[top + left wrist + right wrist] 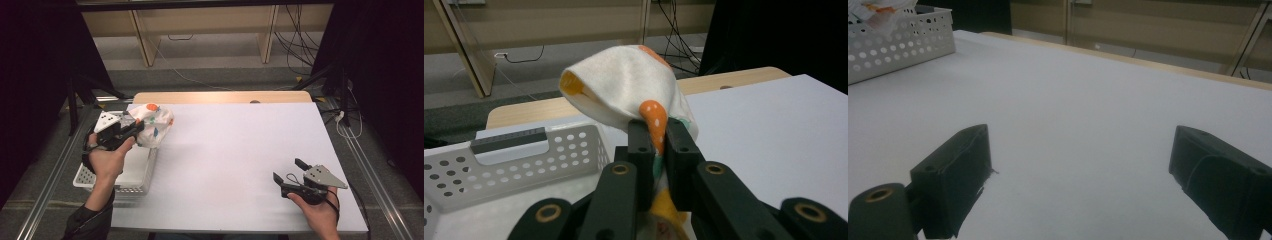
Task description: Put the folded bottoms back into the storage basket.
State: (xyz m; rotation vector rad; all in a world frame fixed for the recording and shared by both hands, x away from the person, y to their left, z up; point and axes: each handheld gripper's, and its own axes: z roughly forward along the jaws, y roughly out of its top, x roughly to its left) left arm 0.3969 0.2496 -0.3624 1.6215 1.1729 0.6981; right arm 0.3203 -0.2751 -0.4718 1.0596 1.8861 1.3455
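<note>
While your left tool (pixel 655 145) is clenched on the cloth (pixel 624 85), it hangs above the basket (pixel 145 172) edge | lift looks done; placing on the bench (pixel 235 150) seems left | right tool (pixel 290 176) released, idle.

A white, orange-spotted cloth (pixel 154 124) is held by the left gripper (pixel 131 129) above a perforated basket (pixel 131 186) at frame left.
</note>
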